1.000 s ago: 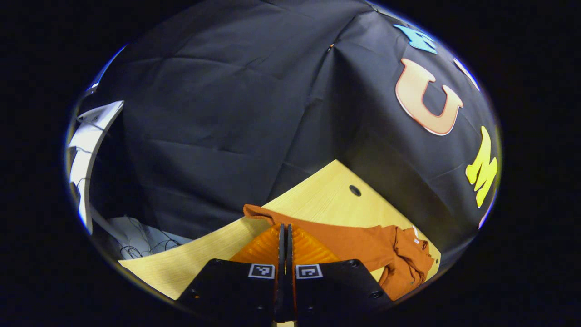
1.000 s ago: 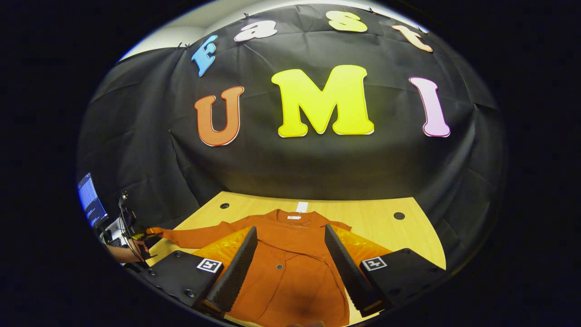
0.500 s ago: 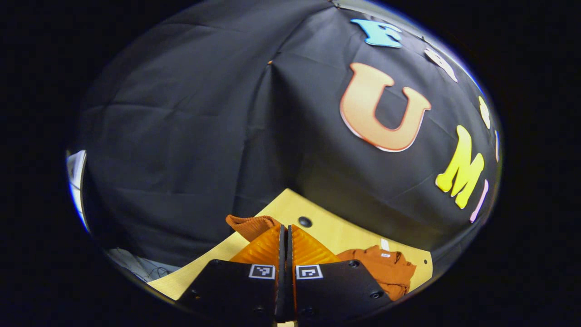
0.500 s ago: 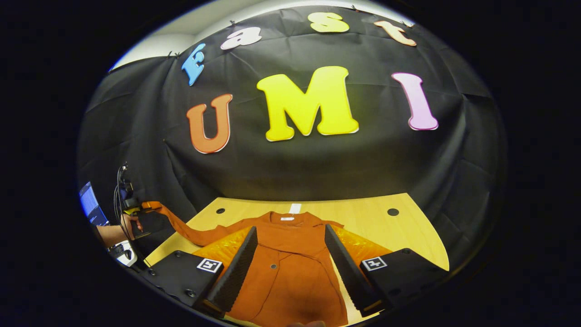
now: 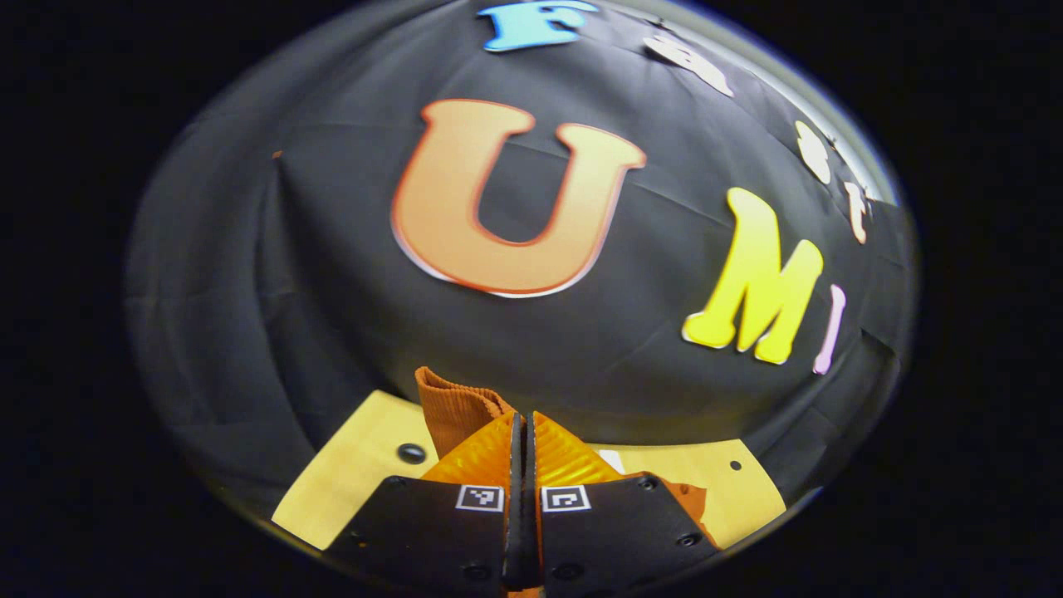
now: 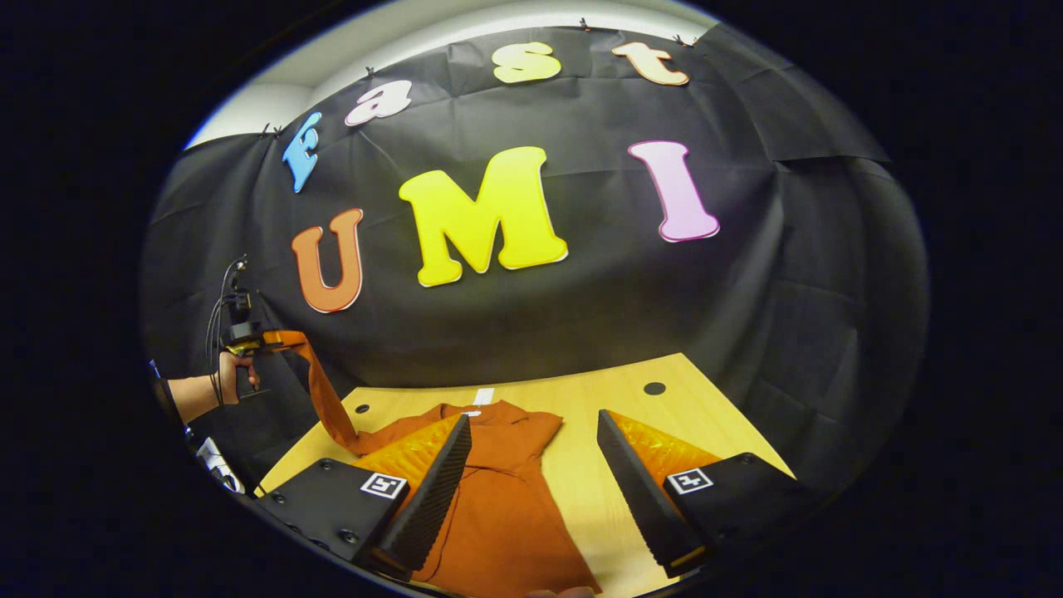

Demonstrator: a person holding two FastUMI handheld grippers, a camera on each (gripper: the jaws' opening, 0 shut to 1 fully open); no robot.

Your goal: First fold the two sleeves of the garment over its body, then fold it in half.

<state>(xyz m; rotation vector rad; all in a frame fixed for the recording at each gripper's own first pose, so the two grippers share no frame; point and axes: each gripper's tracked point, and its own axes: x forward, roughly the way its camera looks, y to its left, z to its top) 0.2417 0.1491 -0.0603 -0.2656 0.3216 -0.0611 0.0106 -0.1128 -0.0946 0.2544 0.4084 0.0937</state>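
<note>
The rust-orange cardigan (image 6: 498, 507) lies on the pale wooden worktop (image 6: 631, 407), collar toward the far edge and body running back toward the camera in the right gripper view. The left tongs (image 5: 522, 432) are closed on the ribbed cuff (image 5: 453, 403) of one sleeve (image 6: 320, 390), which pokes up just beyond their tips. Seen from the right gripper view, a hand (image 6: 228, 374) holds those left tongs (image 6: 249, 339) well above the worktop at the cardigan's left, and the sleeve hangs from them as a taut band down to the shoulder.

A second ago that sleeve lay flat on the worktop, stretched away from the body; half a second ago it was partly raised. Now it is fully lifted and the left gripper view has swung round toward the back wall, so the sleeve seems ready to be carried across. The first sleeve fold is in hand but not laid down.

The right tongs (image 6: 531, 490) stand wide open over the worktop, one finger above the cardigan's body, holding nothing. The far sleeve is probably tucked or bunched beside the body; its lie is hard to make out.

Next, the cuff should travel over the chest and be released flat.
</note>
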